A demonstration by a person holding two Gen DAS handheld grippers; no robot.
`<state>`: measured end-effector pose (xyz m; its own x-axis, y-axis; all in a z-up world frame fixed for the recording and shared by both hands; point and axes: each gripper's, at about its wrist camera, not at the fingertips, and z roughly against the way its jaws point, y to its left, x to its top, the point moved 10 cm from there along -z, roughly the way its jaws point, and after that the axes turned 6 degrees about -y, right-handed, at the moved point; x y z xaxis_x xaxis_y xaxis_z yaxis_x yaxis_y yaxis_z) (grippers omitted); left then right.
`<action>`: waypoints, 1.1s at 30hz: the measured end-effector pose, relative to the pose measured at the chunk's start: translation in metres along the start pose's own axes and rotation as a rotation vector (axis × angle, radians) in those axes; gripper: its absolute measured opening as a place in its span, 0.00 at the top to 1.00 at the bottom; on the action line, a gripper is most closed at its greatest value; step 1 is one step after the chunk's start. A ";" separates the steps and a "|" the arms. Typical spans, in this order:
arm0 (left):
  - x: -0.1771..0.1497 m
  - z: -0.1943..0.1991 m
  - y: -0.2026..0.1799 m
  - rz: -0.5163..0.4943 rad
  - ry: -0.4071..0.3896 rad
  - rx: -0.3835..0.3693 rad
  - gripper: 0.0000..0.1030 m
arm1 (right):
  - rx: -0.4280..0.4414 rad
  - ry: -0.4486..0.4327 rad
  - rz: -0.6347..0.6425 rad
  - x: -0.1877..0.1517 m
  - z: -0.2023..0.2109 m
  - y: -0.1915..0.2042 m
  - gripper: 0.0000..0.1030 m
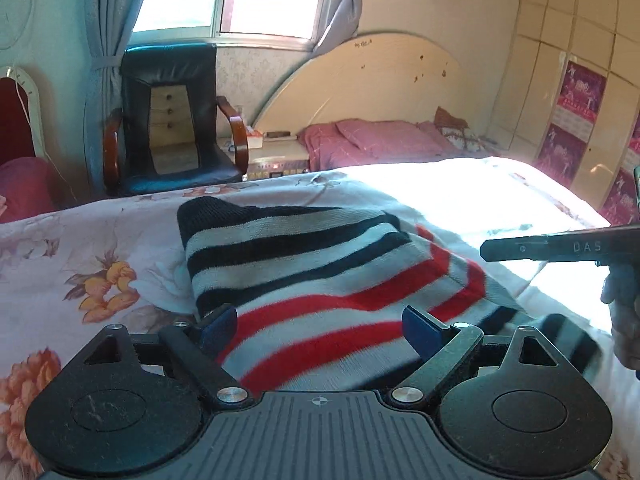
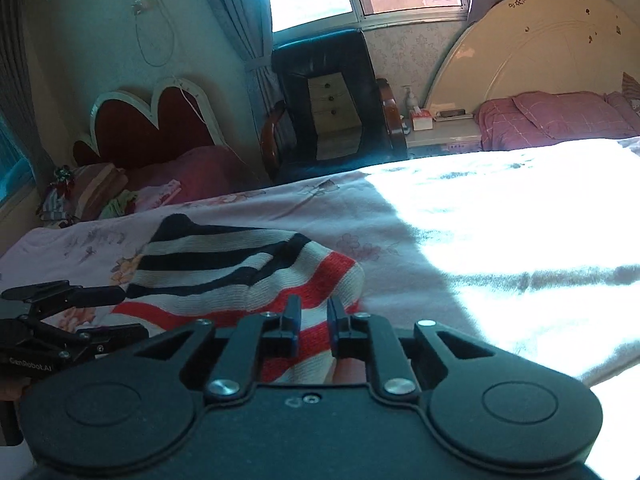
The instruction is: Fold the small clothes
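Note:
A small knitted garment (image 1: 320, 276) with black, white and red stripes lies folded over on the flowered bedspread (image 1: 80, 280). My left gripper (image 1: 320, 330) is open, its blue-padded fingers wide apart over the garment's near red-striped edge. My right gripper (image 2: 313, 320) has its jaws narrowly apart above the garment's (image 2: 240, 268) near right edge, with nothing visibly pinched. The right gripper also shows at the right of the left wrist view (image 1: 560, 246). The left gripper shows at the lower left of the right wrist view (image 2: 76, 316).
A black armchair (image 1: 172, 120) stands beyond the bed's far edge under a window. A second bed with pink bedding (image 1: 380, 140) and a cream headboard lies behind. Bright sunlight washes out the bedspread's right half (image 2: 520, 220). A red heart-shaped headboard (image 2: 152, 128) is at the left.

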<state>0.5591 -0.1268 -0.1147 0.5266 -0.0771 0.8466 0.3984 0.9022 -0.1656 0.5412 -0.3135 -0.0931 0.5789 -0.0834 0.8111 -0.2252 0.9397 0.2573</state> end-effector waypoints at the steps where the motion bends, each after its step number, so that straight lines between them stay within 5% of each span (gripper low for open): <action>1: -0.005 0.014 -0.002 0.018 -0.009 -0.001 0.13 | 0.010 -0.006 0.003 -0.004 0.015 0.005 0.85; 5: -0.035 0.058 -0.005 0.087 -0.020 0.019 0.13 | 0.049 0.007 -0.029 -0.032 0.070 0.024 0.80; 10: -0.074 0.062 0.003 0.180 0.045 0.033 0.13 | 0.023 0.036 -0.107 -0.062 0.087 0.024 0.82; 11: -0.077 0.063 0.005 0.188 0.045 0.034 0.13 | 0.026 0.046 -0.143 -0.066 0.086 0.022 0.94; 16: -0.075 0.069 0.011 0.232 0.029 0.048 0.13 | 0.184 -0.016 -0.531 -0.088 0.094 0.014 0.94; 20: -0.080 0.067 0.015 0.185 0.072 0.089 0.13 | 0.094 -0.009 -0.584 -0.116 0.084 -0.014 0.98; 22: -0.067 0.077 0.008 0.157 0.022 0.089 0.13 | 0.083 -0.013 -0.544 -0.112 0.087 -0.012 0.96; 23: -0.059 0.082 0.002 0.147 -0.013 0.077 0.13 | 0.057 -0.024 -0.500 -0.105 0.092 -0.008 0.87; 26: -0.038 0.083 -0.021 0.130 -0.067 0.015 0.13 | 0.020 -0.113 -0.340 -0.076 0.116 0.014 0.86; 33: -0.052 0.046 -0.055 0.018 0.034 0.053 0.13 | -0.019 -0.019 0.031 -0.070 0.083 0.059 0.89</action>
<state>0.4753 -0.1528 -0.1261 0.5590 -0.0742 0.8259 0.3490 0.9245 -0.1531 0.4221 -0.2797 -0.0908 0.5569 -0.0607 0.8284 -0.2276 0.9480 0.2225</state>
